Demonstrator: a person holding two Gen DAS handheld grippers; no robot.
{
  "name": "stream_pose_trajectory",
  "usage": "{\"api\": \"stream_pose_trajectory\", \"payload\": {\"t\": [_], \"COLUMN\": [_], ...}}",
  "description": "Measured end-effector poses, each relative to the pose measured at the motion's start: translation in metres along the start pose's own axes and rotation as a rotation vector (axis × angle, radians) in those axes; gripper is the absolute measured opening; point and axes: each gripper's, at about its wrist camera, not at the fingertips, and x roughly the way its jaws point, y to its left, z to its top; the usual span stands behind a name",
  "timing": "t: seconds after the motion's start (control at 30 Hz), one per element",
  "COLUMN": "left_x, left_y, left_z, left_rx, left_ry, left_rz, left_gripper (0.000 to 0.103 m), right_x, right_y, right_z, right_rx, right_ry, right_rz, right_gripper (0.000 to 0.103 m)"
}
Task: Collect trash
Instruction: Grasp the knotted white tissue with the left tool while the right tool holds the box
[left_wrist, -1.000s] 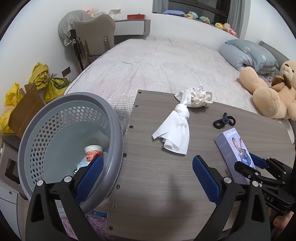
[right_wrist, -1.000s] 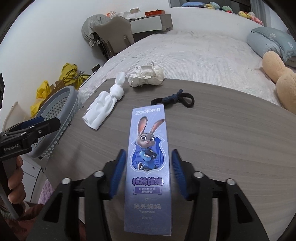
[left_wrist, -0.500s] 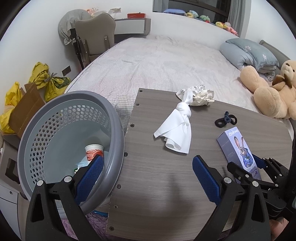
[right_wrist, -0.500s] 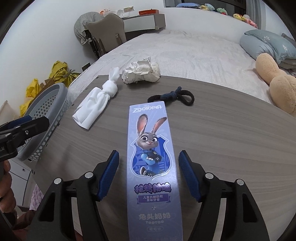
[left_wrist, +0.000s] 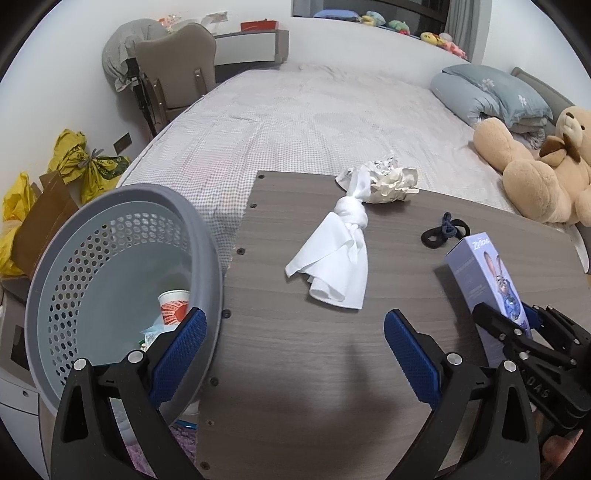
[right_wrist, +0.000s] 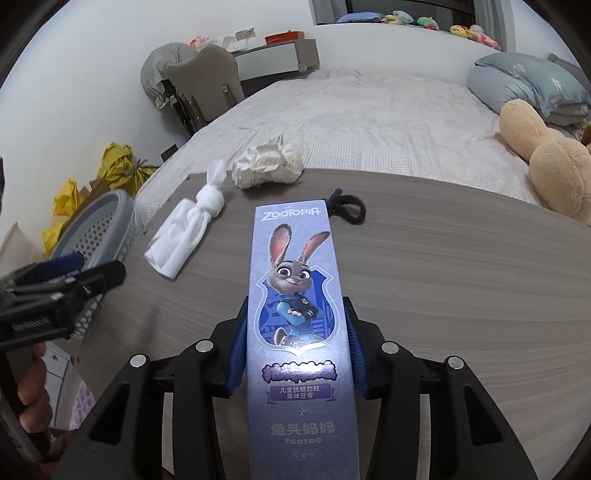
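Closest to us, our right gripper (right_wrist: 297, 343) is closing on the purple toothpaste box (right_wrist: 295, 295), and its blue pads already touch both long sides. The box lies on the wooden board (right_wrist: 461, 277). Our left gripper (left_wrist: 295, 343) is wide apart and empty, beside the gray basket (left_wrist: 207, 236). Further away wait the knotted white cloth (left_wrist: 336, 251), the black hair tie (left_wrist: 443, 232) and the crumpled paper (left_wrist: 391, 181). We think the thin carton may get crushed, or slip out on the way to the basket.
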Motion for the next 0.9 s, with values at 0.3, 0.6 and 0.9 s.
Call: {"api": "stream_pose_trajectory", "payload": {"t": [0.3,0.6,0.9], "left_x": [0.028,0.067,0.089], "left_y": [-0.025,-0.034,-0.038], "left_z": [0.022,0.050,0.057], "left_rx": [0.040,0.036,0.035], "left_ry": [0.017,0.035,0.064], "left_rz": [-0.025,-0.012,0.008], "left_gripper": [0.095,0.095,0.077], "right_x": [-0.020,-0.021,-0.019], "right_y": [-0.024,-0.045,-0.052], "right_z": [0.009,0.007,0.005], "right_rx": [0.050,0.102,0.126], "right_ry": [-0.054,-0.052,-0.053], "right_rz": [-0.009,-0.005,0.008], "right_gripper": [0.044,0.044,0.044]}}
